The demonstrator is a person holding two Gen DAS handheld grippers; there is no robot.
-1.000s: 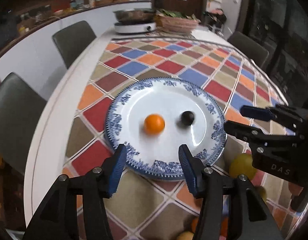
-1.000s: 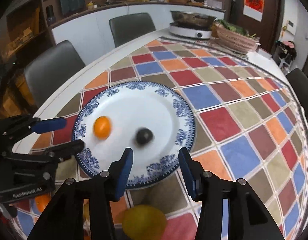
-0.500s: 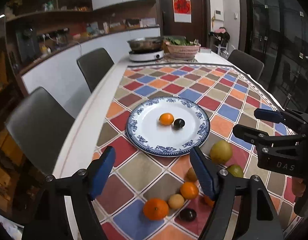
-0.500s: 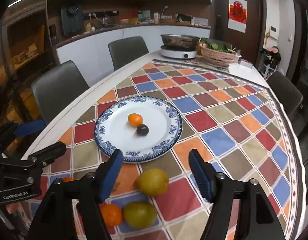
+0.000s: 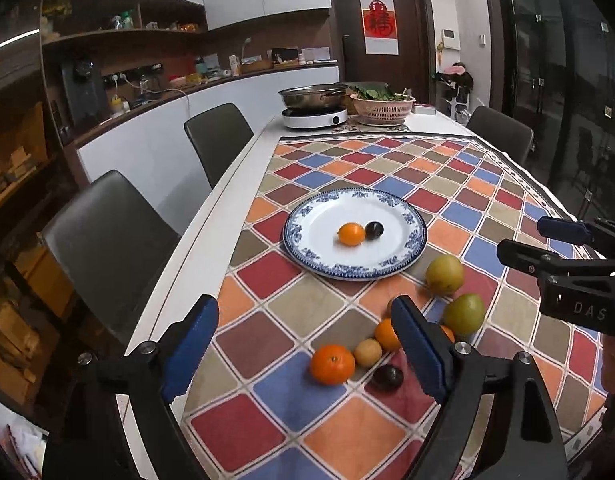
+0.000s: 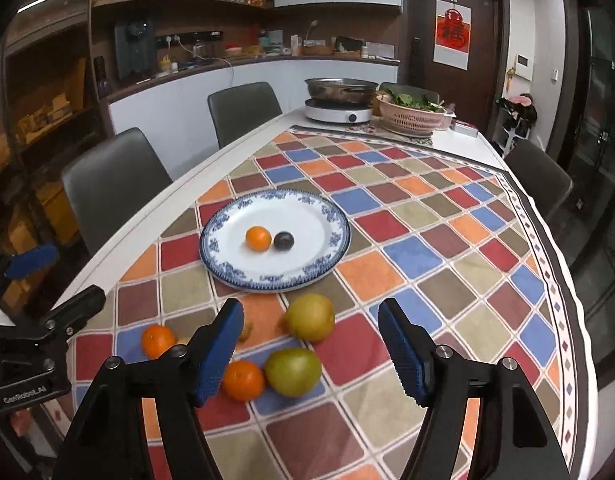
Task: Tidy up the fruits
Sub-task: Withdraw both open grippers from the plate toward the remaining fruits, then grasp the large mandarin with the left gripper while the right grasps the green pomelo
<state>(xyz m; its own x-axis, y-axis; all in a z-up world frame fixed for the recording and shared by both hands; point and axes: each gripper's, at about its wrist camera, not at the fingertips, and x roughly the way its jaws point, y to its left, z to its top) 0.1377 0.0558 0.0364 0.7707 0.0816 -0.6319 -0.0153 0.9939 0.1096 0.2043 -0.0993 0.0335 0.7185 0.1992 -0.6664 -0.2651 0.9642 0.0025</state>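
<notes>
A blue-rimmed white plate (image 5: 307, 216) (image 6: 331, 216) holds a small orange (image 5: 351, 233) (image 6: 258, 238) and a dark plum (image 5: 374, 230) (image 6: 283, 240). Loose fruit lies on the cloth nearer me: an orange (image 5: 332, 364), a small tan fruit (image 5: 367, 353), a dark plum (image 5: 387, 377), a yellow pear (image 5: 444, 274) (image 6: 310, 317) and a green pear (image 5: 464, 314) (image 6: 293, 371). My left gripper (image 5: 305, 352) is open and empty, above the loose fruit. My right gripper (image 6: 311, 350) is open and empty, above the pears.
A chequered cloth (image 6: 447, 240) covers the white table. A hotplate with a steel pan (image 5: 313, 114) and a basket of greens (image 5: 382, 109) stand at the far end. Grey chairs (image 5: 107, 240) line the left side, one (image 6: 539, 176) the right.
Both grippers have pulled back and up from the plate and opened wider. The orange and plum stay on the plate. The loose fruit has come into view.
</notes>
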